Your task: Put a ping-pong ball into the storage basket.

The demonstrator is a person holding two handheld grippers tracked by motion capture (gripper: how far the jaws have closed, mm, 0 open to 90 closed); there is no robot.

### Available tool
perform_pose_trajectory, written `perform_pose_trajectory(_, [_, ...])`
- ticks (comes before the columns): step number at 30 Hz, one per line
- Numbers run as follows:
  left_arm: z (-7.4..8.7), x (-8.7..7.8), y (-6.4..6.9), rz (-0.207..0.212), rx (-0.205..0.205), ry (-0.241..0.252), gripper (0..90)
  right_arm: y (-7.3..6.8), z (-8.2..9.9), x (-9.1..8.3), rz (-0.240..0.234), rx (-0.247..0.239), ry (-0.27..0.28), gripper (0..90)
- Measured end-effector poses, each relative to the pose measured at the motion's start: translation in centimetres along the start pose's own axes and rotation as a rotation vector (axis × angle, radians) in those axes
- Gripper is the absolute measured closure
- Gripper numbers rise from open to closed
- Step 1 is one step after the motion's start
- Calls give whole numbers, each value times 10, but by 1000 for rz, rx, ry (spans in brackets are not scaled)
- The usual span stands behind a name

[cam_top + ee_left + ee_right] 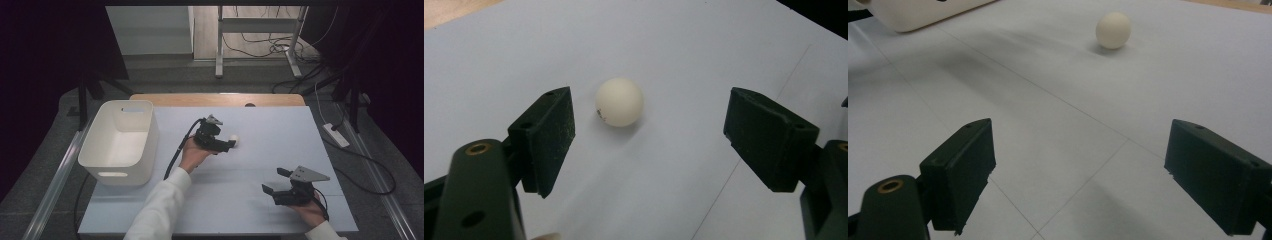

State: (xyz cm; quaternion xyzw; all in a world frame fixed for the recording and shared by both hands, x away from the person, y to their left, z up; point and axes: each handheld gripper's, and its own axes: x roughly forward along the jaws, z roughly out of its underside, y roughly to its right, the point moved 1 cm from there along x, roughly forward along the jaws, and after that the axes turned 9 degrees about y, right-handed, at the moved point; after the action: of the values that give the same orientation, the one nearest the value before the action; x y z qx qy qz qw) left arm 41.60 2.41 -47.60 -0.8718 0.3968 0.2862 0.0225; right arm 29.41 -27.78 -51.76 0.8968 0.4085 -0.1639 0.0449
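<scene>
Left tool [649, 125] stands wide, its matte black, blocky rubber pads [549, 140] bracketing a smooth, cream-white ping-pong ball [619, 101] that sits on the pale blue-grey bench [684, 45] near the middle of the left gripper view, closer to the left pad but not touching it. In the high view the ball [235, 140] lies at centre frame, just right of that tool [225, 145]. Right tool [274, 182], lower right, is wide and holds nothing. A glossy white plastic bin [120, 145] stands at left.
</scene>
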Motion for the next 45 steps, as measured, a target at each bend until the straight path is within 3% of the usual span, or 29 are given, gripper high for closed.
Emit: perform_pose_trajectory(45, [-2, 46, -4, -4, -23, -74, 190, 0, 0, 0, -9, 5, -4, 124])
